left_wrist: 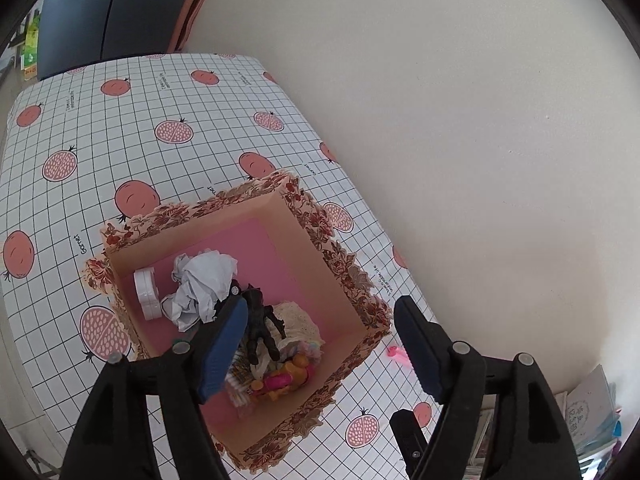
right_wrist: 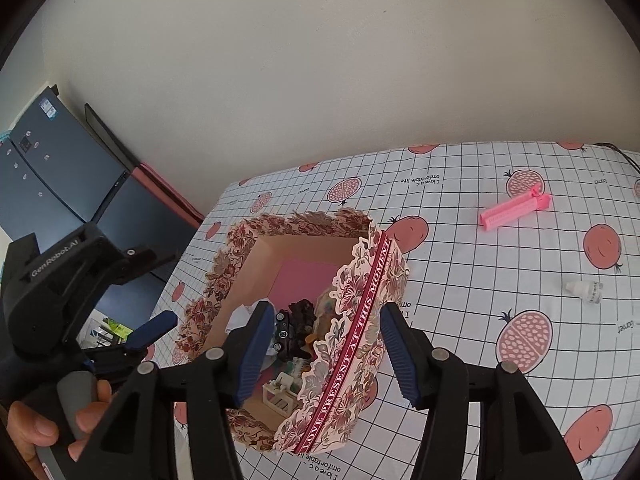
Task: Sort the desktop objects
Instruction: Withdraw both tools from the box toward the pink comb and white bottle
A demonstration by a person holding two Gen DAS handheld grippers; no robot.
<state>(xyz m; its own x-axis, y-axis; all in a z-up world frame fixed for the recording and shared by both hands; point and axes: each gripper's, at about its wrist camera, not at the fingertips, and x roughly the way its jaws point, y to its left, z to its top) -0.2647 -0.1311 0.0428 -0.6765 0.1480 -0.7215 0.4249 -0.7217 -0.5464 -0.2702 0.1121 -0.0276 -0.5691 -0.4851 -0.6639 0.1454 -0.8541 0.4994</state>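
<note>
Both grippers held spread above the floral box (right_wrist: 352, 320)
Left gripper (left_wrist: 320, 344) and right gripper (right_wrist: 320, 352) are seen gaping, nothing clamped; a pink clip (right_wrist: 516, 211) is left on the worktop (right_wrist: 480, 272)

Left gripper (left_wrist: 320, 350) hanging wide open over the box (left_wrist: 344, 280)

Inside: crumpled paper (left_wrist: 204, 284), a white case (left_wrist: 146, 294), a black toy (left_wrist: 262, 324) and some colourful bits; nothing's between the fingers.

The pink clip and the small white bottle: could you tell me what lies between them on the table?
Nothing: in the right wrist view, only bare checked tablecloth separates the pink clip from the white bottle.
</note>
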